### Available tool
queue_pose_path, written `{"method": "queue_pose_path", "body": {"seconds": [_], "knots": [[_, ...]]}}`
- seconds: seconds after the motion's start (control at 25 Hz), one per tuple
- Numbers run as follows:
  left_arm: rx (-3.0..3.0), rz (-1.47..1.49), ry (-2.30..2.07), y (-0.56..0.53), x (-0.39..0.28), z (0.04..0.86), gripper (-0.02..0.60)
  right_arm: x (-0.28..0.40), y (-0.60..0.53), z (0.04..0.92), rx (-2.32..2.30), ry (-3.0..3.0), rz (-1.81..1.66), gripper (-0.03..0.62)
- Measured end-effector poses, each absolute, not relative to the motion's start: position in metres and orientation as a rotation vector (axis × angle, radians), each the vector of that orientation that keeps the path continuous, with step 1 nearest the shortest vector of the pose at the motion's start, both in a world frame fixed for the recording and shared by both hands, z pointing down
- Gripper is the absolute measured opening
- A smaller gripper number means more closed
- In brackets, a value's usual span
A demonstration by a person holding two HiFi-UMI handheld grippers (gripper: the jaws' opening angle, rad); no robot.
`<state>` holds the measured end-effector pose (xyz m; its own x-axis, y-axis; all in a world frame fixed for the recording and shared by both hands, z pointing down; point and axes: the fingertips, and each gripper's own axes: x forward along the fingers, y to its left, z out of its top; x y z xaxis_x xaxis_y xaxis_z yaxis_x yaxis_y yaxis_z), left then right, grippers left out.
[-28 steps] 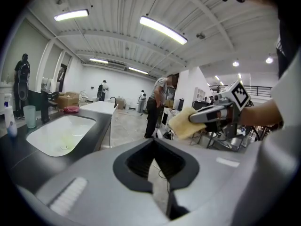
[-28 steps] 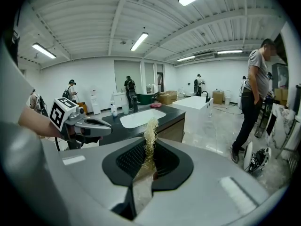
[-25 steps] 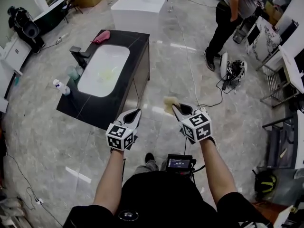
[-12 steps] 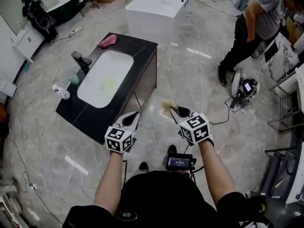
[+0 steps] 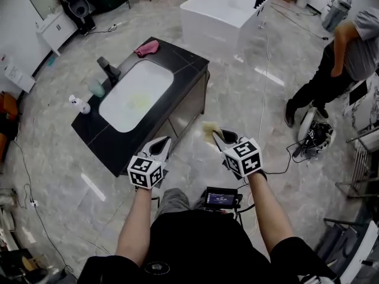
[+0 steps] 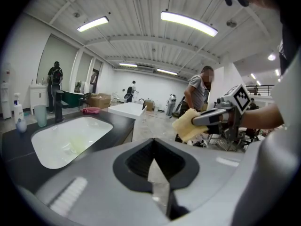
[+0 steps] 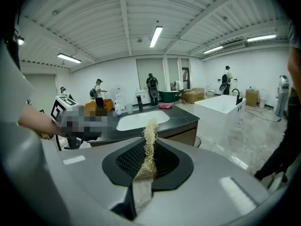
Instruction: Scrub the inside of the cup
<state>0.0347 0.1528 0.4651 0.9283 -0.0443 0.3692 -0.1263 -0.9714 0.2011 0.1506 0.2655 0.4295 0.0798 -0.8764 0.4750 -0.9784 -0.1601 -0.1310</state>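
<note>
A pale green cup (image 5: 95, 89) stands on the black counter (image 5: 185, 60) left of the white basin (image 5: 136, 97), beside the black faucet (image 5: 109, 70). The cup (image 6: 40, 115) also shows at the far left of the left gripper view. Both grippers hover over the floor in front of the counter, well short of the cup. My left gripper (image 5: 165, 140) is shut with nothing between its jaws (image 6: 152, 162). My right gripper (image 5: 215, 134) is shut on a yellowish fibrous sponge (image 5: 208, 129), whose strands stick up from the jaws (image 7: 148, 140).
A white pump bottle (image 5: 78, 104) stands near the cup, and a pink cloth (image 5: 148, 48) lies at the counter's far end. A white bathtub (image 5: 228, 13) stands behind. A person (image 5: 340, 64) bends over gear and cables (image 5: 314, 136) on the floor at the right.
The head view has swung, so the counter sits more upright in frame and the bystander has shifted right. Both grippers keep the same pose; the sponge stays in the right one.
</note>
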Motion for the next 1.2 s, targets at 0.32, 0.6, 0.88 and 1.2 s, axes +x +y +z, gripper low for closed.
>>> {"method": "queue_pose_path", "body": {"seconds": [0.32, 0.6, 0.88, 1.2], "knots": [[2.823, 0.546, -0.297, 0.113, 0.040, 0.482, 0.000, 0.165, 0.210, 0.448, 1.993, -1.994, 0.667, 0.043], [2.769, 0.511, -0.419, 0.048, 0.067, 0.494, 0.000, 0.205, 0.146, 0.453, 1.876, -2.014, 0.647, 0.043], [2.725, 0.500, -0.525, -0.026, 0.082, 0.501, 0.000, 0.241, 0.071, 0.453, 1.817, -2.033, 0.651, 0.043], [2.673, 0.460, -0.634, -0.073, 0.075, 0.503, 0.000, 0.234, 0.005, 0.459, 1.669, -2.089, 0.639, 0.043]]}}
